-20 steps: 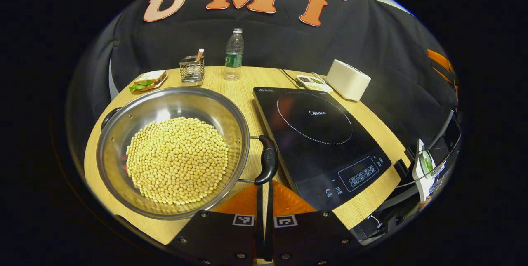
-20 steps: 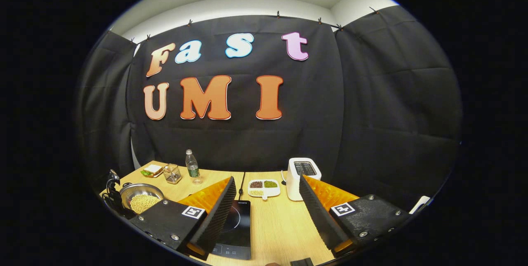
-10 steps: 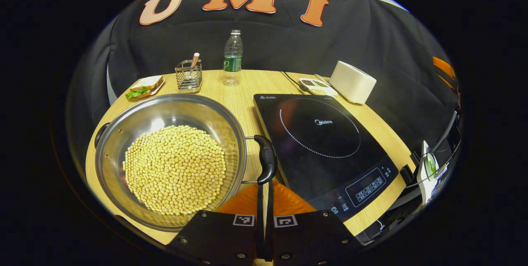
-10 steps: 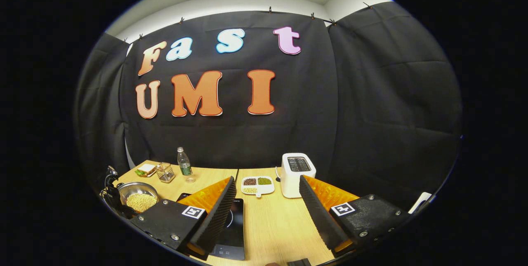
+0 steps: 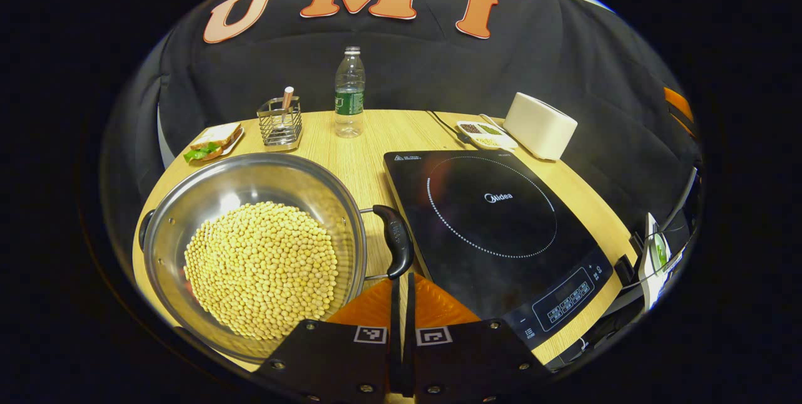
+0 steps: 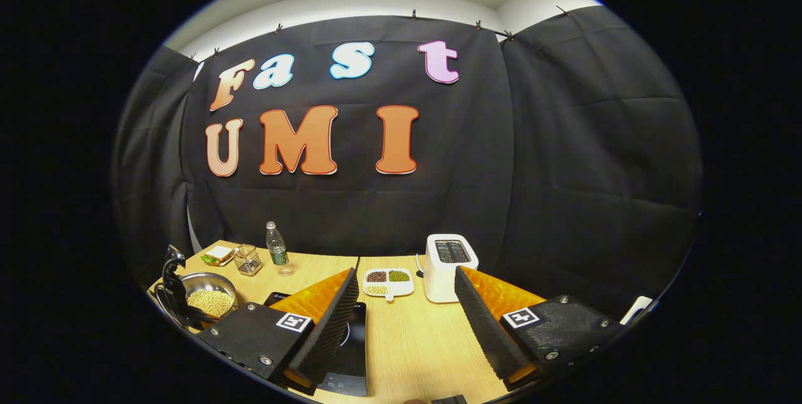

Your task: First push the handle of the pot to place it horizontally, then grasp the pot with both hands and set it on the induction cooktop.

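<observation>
Shiny steel pot (image 5: 250,247) full of yellow beans (image 5: 260,266), resting on the wooden table (image 5: 369,147) just left of the black induction cooktop (image 5: 495,228), not on it. Black pot handle (image 5: 395,247) sticking out on the right side of the pot, between the rim and the cooktop edge. Left gripper (image 5: 401,285) low in the left gripper view, fingers pressed together with nothing between them, tips right at the near end of the handle; touching or not, hard to tell. Farther back on the table: sandwich on a plate (image 5: 210,141), wire holder (image 5: 280,122), water bottle (image 5: 349,94), snack tray (image 5: 485,133) and white toaster (image 5: 539,125).

Right gripper (image 6: 407,310) held up over the table in the right gripper view, fingers spread wide and pinching nothing. Pot (image 6: 207,297) far off to the left there, cooktop (image 6: 348,354) under the left finger, toaster (image 6: 448,266) and tray (image 6: 388,282) ahead.
</observation>
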Action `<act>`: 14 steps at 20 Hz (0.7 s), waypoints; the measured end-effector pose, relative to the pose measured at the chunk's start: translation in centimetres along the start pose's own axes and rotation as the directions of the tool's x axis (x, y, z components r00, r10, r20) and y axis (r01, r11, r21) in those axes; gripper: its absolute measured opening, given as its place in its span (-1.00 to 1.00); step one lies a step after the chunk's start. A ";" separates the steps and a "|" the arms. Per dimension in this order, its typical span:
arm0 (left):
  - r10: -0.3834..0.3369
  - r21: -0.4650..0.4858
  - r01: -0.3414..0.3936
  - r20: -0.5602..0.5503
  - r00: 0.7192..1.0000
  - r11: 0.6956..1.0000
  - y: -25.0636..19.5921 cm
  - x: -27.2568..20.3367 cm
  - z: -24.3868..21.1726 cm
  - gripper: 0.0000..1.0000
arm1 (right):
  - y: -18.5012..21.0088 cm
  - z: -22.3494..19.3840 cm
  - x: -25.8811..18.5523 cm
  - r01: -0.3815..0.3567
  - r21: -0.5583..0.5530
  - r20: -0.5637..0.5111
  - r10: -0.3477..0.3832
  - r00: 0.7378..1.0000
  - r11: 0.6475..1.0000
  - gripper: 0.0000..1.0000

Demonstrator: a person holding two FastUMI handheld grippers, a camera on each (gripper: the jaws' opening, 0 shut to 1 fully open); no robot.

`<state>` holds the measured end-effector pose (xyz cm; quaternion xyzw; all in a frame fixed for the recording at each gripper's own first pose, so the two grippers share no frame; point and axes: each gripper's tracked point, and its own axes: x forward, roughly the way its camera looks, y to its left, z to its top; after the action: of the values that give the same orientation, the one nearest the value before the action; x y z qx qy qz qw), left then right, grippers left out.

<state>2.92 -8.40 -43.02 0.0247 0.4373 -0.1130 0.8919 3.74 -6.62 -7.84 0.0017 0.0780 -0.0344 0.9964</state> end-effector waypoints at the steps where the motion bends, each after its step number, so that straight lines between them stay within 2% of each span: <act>1: -0.001 0.000 0.001 0.002 1.000 1.000 0.1 0.2 0.2 -0.96 | -0.3 0.0 0.0 0.004 0.000 0.000 -0.004 1.000 1.000 0.91; 3: 0.003 0.003 -0.003 0.001 1.000 1.000 0.1 0.6 0.5 -0.96 | -0.6 0.0 0.1 0.011 0.004 0.000 -0.011 1.000 1.000 0.91; 4: 0.005 0.005 -0.005 0.002 1.000 1.000 0.2 0.7 0.7 -0.96 | -0.8 0.0 0.0 0.014 0.006 0.001 -0.014 1.000 1.000 1.00; 5: 0.006 0.005 -0.006 0.003 1.000 1.000 0.2 0.9 0.8 -0.96 | -0.9 0.1 0.1 0.017 0.007 0.002 -0.017 1.000 1.000 0.91; 11: -0.003 -0.002 0.003 0.017 1.000 1.000 0.2 1.1 1.8 -0.95 | -1.2 0.0 -0.1 0.028 0.013 0.003 -0.028 1.000 1.000 0.91; 14: 0.010 0.040 -0.013 0.076 0.997 0.999 0.5 -0.8 3.3 -0.96 | -0.6 0.2 -0.4 0.025 0.016 0.006 -0.025 1.000 1.000 0.91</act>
<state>5.12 -8.29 -40.38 0.0412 0.4007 -0.1176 0.9077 3.36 -7.21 -7.58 0.0084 0.0748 -0.0477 0.9960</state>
